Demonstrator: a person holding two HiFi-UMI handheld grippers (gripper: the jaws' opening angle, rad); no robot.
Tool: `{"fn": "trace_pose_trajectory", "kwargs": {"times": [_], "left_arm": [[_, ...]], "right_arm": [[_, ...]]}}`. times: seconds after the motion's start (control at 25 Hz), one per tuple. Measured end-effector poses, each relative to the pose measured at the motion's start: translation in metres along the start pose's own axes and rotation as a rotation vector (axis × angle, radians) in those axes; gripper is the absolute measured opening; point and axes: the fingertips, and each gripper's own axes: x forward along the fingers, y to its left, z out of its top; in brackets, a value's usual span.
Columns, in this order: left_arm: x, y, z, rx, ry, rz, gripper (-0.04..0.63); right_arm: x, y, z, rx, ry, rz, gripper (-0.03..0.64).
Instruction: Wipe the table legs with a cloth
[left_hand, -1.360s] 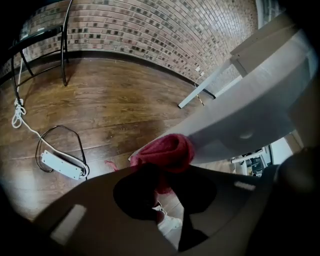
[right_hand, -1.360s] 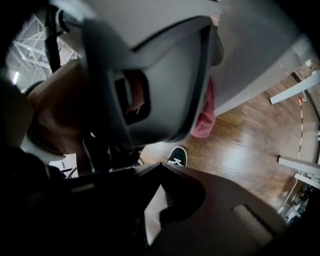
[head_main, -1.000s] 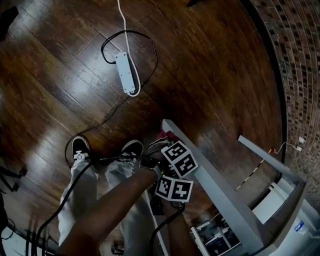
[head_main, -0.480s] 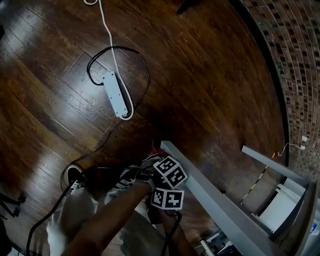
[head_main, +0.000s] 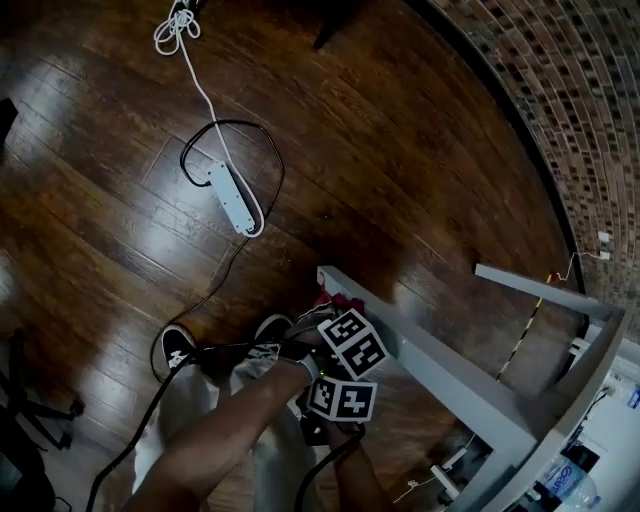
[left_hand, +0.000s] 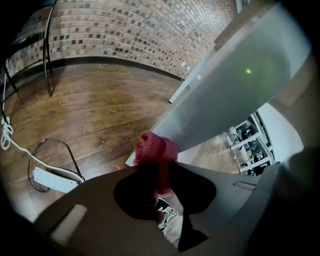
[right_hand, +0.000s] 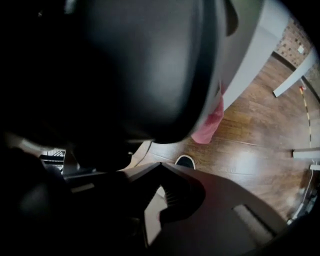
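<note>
1. The left tongs (left_hand: 159, 175) are clenched on a red cloth (left_hand: 156, 150). The right tongs (right_hand: 161, 167) are closed on nothing and sit close behind the left pair.
2. The cloth bunches just past the left tips and touches the grey table leg (left_hand: 220, 95) near its foot.
3. The leg's long axis runs from that foot, just ahead of the tongs, upward and away to their right. The left tongs are the nearer pair, so a wipe would likely travel up that line.
4. Compared with half a second earlier, the tongs and cloth are at the same low spot on the leg. Only the head view has swung.
5. A power strip (head_main: 232, 197) lies well ahead and left of the tongs on the wooden floor (head_main: 400, 150).
</note>
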Motion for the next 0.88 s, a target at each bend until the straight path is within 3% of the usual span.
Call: {"fn": "trace_pose_trajectory", "kwargs": {"times": [0.28, 0.48, 0.68, 0.88], "left_arm": [[-0.128, -0.086, 0.05, 0.165, -0.022, 0.076, 0.071], [-0.214, -0.141, 0.09, 0.234, -0.057, 0.161, 0.071], [-0.256, -0.191, 0.1, 0.227, -0.069, 0.213, 0.071], [-0.267, -0.251, 0.095, 0.334, -0.037, 0.246, 0.069]], "right_arm": [[-0.14, 0.052, -0.01, 0.098, -0.173, 0.031, -0.006], [-0.237, 0.076, -0.017, 0.113, -0.272, 0.049, -0.006], [-0.298, 0.08, -0.042, 0.056, -0.31, 0.071, -0.006], [-0.328, 0.085, -0.079, 0.12, -0.384, 0.168, -0.006]]}}
